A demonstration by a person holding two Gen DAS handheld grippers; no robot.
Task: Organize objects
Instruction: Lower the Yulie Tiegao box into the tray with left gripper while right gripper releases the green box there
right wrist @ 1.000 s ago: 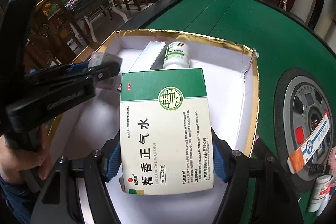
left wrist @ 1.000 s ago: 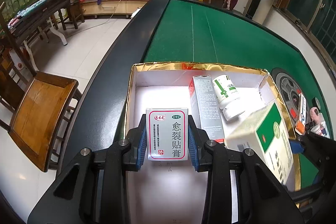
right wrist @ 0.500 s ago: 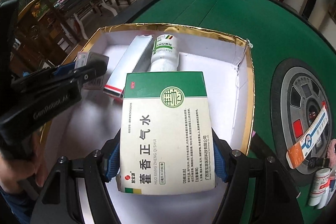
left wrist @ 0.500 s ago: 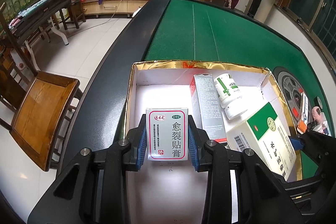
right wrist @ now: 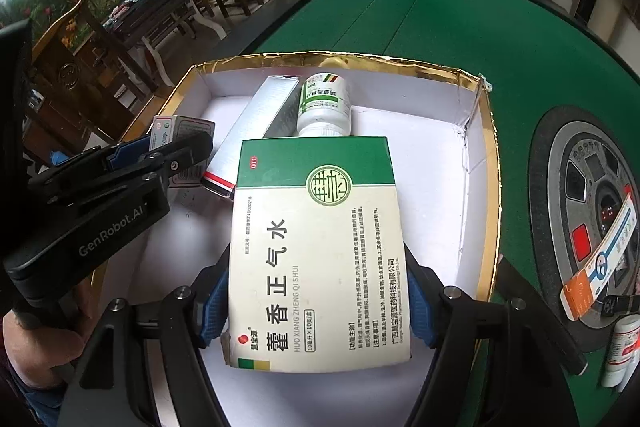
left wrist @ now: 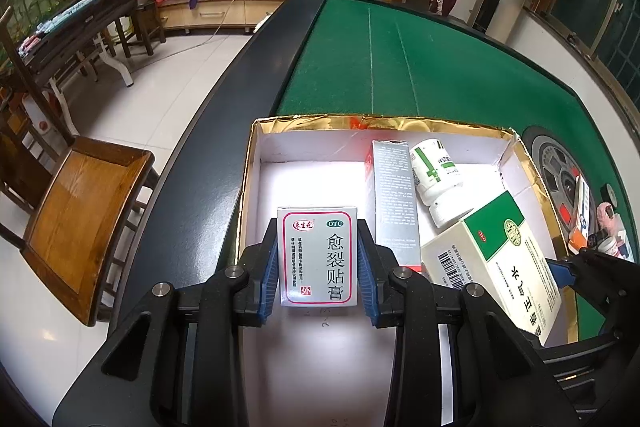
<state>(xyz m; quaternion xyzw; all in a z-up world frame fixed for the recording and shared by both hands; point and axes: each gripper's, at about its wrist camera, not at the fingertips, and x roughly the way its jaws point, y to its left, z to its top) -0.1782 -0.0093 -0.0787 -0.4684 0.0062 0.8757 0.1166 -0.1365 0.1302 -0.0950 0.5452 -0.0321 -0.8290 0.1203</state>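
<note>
A gold-rimmed box with a white inside [left wrist: 256,163] [right wrist: 490,163] sits on the green table. My left gripper [left wrist: 318,267] is shut on a small grey and red medicine carton [left wrist: 318,259] over the box's left half; that carton also shows in the right wrist view [right wrist: 180,131]. My right gripper [right wrist: 316,303] is shut on a large green and cream medicine carton [right wrist: 316,259], held over the box's right half; it also shows in the left wrist view [left wrist: 496,259]. A long grey carton [left wrist: 394,203] and a white bottle [left wrist: 436,179] lie inside.
A round grey control panel [right wrist: 592,211] is set in the table right of the box. An orange and white carton [right wrist: 600,263] and small white bottles [right wrist: 620,351] lie there. A wooden chair [left wrist: 76,211] stands left of the table's dark edge.
My right gripper has carried the large carton lower and further into the box, toward its right side. My left gripper and its carton have stayed put.
</note>
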